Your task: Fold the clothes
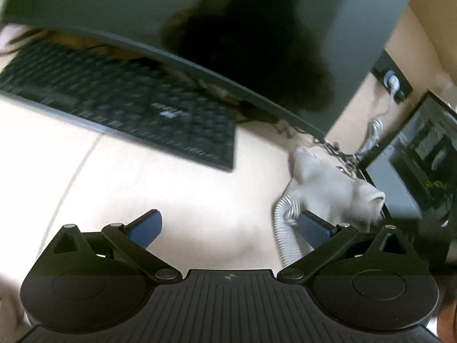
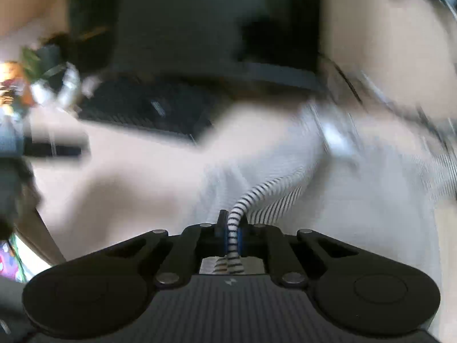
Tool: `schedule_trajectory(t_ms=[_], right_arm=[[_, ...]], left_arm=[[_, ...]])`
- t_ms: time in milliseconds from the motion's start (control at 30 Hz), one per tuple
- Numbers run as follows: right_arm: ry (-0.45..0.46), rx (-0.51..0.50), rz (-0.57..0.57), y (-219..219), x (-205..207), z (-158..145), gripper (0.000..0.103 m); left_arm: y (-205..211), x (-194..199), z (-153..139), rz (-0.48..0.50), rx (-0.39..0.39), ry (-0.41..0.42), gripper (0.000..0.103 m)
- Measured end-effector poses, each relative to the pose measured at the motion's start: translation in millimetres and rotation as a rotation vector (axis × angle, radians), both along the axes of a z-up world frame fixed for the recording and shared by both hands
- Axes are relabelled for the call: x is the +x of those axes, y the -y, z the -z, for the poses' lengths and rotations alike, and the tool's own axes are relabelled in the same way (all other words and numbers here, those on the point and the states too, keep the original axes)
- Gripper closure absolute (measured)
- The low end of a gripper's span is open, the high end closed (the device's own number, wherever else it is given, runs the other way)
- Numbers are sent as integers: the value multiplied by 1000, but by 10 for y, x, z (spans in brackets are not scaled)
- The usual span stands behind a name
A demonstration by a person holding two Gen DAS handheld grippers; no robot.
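A black-and-white striped garment (image 2: 285, 191) lies spread over the pale desk in the right wrist view, blurred by motion. My right gripper (image 2: 232, 228) is shut on a bunched strip of that striped cloth, which runs up between the blue pads and trails back under the jaws. In the left wrist view a pale, partly striped piece of the garment (image 1: 322, 188) lies crumpled at the right, just beyond the right finger. My left gripper (image 1: 230, 230) is open wide above bare desk, nothing between its blue pads (image 1: 145, 230).
A black keyboard (image 1: 122, 105) lies on the pale desk (image 1: 171, 200) below a large dark monitor (image 1: 200, 14). A second screen (image 1: 422, 154) and tangled cables (image 1: 340, 154) stand at the right. Blurred clutter (image 2: 34, 85) sits at the far left.
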State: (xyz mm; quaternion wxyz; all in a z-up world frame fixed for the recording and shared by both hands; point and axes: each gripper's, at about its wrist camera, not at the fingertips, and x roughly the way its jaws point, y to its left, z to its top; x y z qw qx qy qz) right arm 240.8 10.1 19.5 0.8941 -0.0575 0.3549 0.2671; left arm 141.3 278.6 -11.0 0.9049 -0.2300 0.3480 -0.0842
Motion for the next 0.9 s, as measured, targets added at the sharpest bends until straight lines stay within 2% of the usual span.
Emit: schedule_trajectory(t_ms=[133, 200, 300, 367, 433, 533, 600, 700, 733, 900], right_arm=[[128, 6, -103, -587, 530, -406, 98], [154, -18, -133, -909, 733, -462, 98], [146, -50, -129, -1251, 999, -421, 93], [152, -33, -136, -1318, 1067, -410, 84], [186, -12, -144, -1312, 1026, -477, 61], [248, 15, -119, -1042, 861, -611, 51], [273, 35, -62, -761, 775, -690, 48], [275, 30, 77, -183, 662, -607, 43], [271, 18, 126, 28, 619, -506, 43], [209, -76, 395, 877, 379, 404, 42]], left_arm=[[-182, -274, 75, -83, -24, -11, 0], [-240, -377, 102, -122, -35, -18, 0], [-295, -458, 125, -157, -43, -24, 0], [-302, -463, 130, -163, -42, -22, 0], [-266, -403, 129, -151, -44, -23, 0], [-105, -200, 126, -82, -35, -19, 0], [86, -14, 103, -4, -19, -3, 0], [500, 289, 48, 134, 22, 47, 0], [632, 382, 38, 176, 32, 66, 0], [1315, 795, 60, 362, 123, 167, 0]])
